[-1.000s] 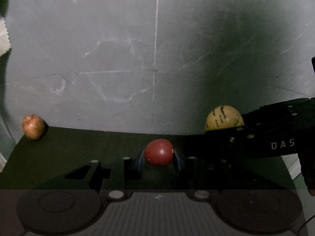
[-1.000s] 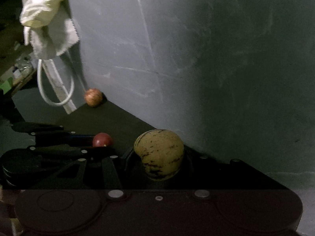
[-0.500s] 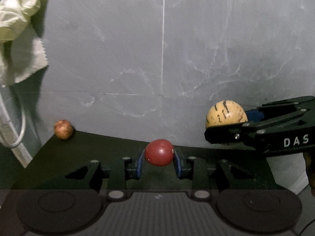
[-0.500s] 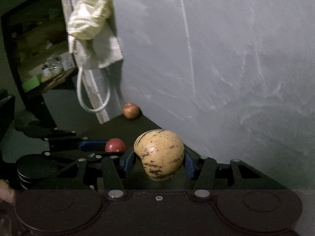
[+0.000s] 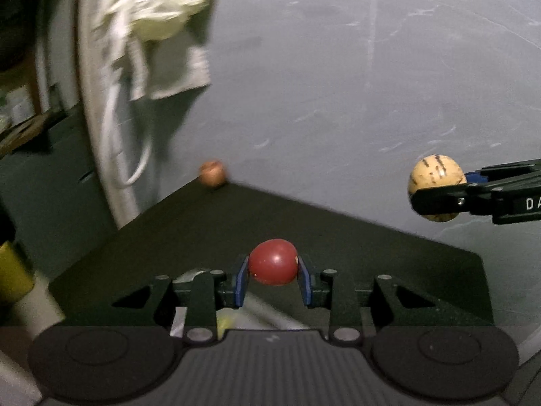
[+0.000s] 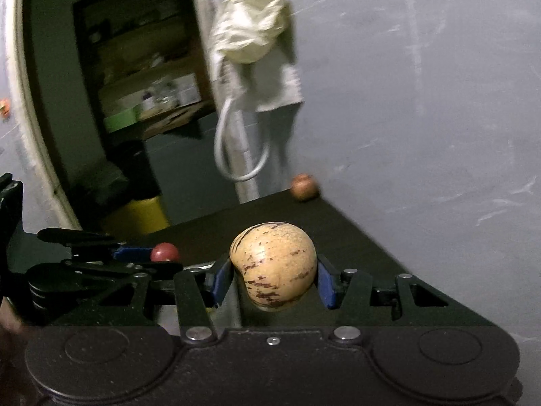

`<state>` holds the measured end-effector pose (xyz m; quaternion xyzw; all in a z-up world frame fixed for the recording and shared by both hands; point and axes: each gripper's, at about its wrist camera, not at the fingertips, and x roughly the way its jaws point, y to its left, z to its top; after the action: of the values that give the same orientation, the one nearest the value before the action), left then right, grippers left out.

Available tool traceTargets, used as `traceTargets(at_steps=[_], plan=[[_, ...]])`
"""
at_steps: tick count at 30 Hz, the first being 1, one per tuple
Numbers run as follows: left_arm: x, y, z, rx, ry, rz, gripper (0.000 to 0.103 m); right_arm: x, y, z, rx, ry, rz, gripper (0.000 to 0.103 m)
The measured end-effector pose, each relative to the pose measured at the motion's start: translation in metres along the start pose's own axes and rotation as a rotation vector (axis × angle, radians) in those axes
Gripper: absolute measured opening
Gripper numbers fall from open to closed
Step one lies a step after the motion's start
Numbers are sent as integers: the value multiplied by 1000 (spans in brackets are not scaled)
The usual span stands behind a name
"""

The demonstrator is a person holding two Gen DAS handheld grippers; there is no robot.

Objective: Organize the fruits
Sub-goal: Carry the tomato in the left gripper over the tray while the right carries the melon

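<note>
My left gripper [image 5: 273, 270] is shut on a small red fruit [image 5: 273, 262], held above the dark table [image 5: 304, 223]. My right gripper [image 6: 273, 277] is shut on a yellow melon with dark streaks [image 6: 274, 264]. The melon also shows in the left wrist view [image 5: 434, 177] at the right, and the red fruit in the right wrist view [image 6: 164, 252] at the left. A brownish apple-like fruit [image 5: 212, 173] lies at the table's far corner against the wall, also in the right wrist view [image 6: 304, 186].
A grey wall [image 5: 338, 84] stands right behind the table. A crumpled pale cloth [image 5: 159, 10] and a white cord loop [image 6: 236, 149] hang off the table's far left. A yellow container [image 6: 138, 216] stands on the floor to the left.
Both grippers have lifted and pulled back from the wall with their fruits. The apple-like fruit now sits farther off, and more of the table and the hanging cloth show.
</note>
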<state>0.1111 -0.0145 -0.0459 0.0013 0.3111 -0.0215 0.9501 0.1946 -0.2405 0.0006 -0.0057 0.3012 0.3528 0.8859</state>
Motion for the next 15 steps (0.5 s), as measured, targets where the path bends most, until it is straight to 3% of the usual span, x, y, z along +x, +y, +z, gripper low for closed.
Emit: traceTargets(at_steps=[7, 15], plan=[[-33, 17, -58, -120, 71, 81, 33, 12, 36, -24, -78, 81, 108, 53], [-35, 16, -115, -218, 167, 105, 33, 40, 69, -71, -175, 230, 189, 53]])
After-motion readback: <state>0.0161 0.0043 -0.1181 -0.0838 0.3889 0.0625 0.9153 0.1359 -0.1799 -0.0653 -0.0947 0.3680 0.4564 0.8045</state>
